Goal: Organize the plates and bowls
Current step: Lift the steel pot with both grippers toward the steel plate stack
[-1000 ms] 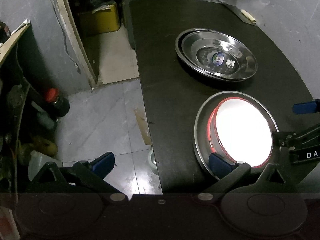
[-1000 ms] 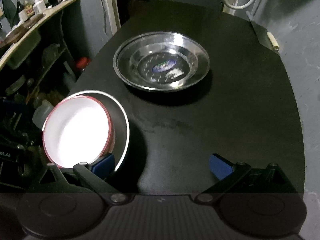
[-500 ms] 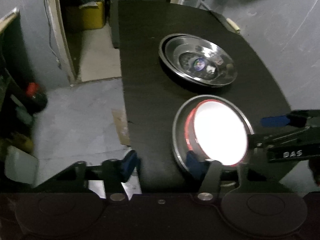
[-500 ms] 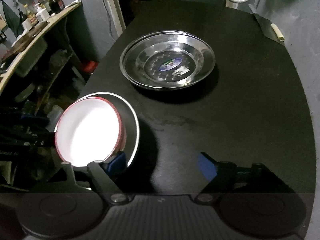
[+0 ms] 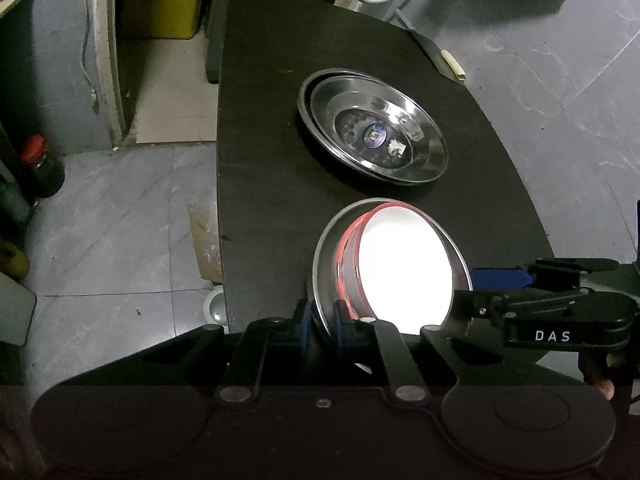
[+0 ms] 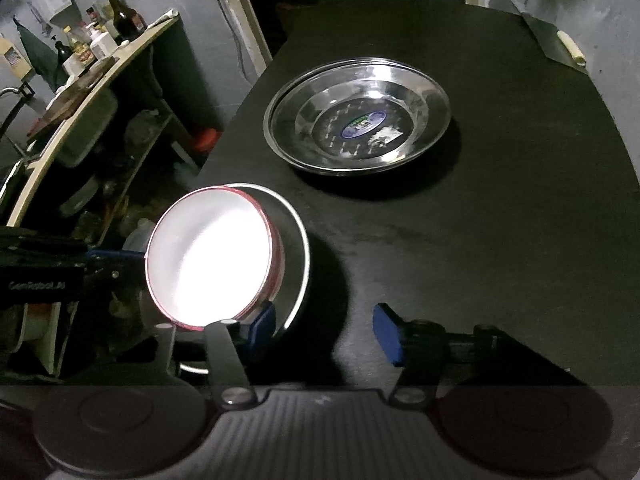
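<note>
A steel bowl (image 5: 325, 248) with a red-rimmed white bowl (image 5: 404, 268) inside it stands tilted near the black table's left front edge. My left gripper (image 5: 320, 320) is shut on the steel bowl's near rim. The same pair shows in the right wrist view, steel bowl (image 6: 298, 240) and white bowl (image 6: 208, 260). My right gripper (image 6: 324, 328) is open, its left finger by the steel bowl's rim, its right finger over bare table. Stacked steel plates (image 5: 374, 140) lie farther back, also in the right wrist view (image 6: 360, 120).
The black table (image 6: 480, 220) ends at the left over a tiled floor (image 5: 112, 220). A shelf with bottles (image 6: 92, 36) stands left of the table. A knife (image 5: 440, 56) lies at the far right edge. A grey wall runs along the right.
My left gripper has closed onto the steel bowl's near rim. The bowl pair has tipped up on that side. My right gripper has narrowed somewhat and shifted slightly.
</note>
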{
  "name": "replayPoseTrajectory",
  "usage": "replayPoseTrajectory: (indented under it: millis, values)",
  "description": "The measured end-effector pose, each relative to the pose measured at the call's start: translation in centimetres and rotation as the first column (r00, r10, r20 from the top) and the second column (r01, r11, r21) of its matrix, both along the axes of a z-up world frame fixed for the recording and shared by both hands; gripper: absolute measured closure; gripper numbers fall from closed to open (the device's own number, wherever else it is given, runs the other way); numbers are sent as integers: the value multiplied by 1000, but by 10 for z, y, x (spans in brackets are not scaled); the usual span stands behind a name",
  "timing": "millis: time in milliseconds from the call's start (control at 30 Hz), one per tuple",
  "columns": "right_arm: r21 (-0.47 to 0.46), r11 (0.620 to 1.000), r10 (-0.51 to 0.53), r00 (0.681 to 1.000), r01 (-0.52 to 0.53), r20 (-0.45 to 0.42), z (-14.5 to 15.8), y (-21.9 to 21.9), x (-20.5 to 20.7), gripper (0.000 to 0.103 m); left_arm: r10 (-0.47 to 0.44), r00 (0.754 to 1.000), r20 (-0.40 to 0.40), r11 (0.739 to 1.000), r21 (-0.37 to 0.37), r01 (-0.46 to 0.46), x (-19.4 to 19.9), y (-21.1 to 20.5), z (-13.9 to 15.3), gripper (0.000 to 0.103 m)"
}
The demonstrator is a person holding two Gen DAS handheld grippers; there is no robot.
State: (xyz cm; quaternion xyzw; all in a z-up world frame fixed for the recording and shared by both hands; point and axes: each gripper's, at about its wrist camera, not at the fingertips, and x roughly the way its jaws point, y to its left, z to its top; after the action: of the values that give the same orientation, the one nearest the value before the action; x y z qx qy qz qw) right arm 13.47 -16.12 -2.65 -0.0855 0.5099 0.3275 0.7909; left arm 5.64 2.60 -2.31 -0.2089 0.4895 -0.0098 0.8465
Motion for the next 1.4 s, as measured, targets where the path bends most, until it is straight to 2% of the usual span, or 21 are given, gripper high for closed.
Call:
replayPoseTrajectory:
  millis: [100, 167, 267, 433, 967, 1400]
  values:
    - [-12, 999, 31, 999, -31, -9, 1, 7, -3, 58, 4, 1000, -14, 1000, 4, -4, 2, 0, 0, 92]
    - [-26, 999, 42, 998, -43, -37, 2, 13, -3, 68, 2, 1000, -26, 1000, 17, -2, 5, -2, 1, 92]
    - [-29, 999, 36, 996, -38, -87, 2, 17, 0, 77, 3, 999, -40, 999, 35, -2, 8, -4, 1, 93]
    - [8, 1000, 18, 989, -16, -144, -5, 13, 6, 78, 11, 999, -45, 999, 32, -9, 10, -4, -1, 92]
    - [70, 997, -8, 984, 21, -179, -7, -1, 11, 79, 33, 998, -60, 999, -31, -35, 8, -1, -3, 93]
    - [130, 989, -46, 988, 65, -148, 3, -18, 16, 79, 40, 999, 10, 997, -62, -39, 12, -6, 7, 93]
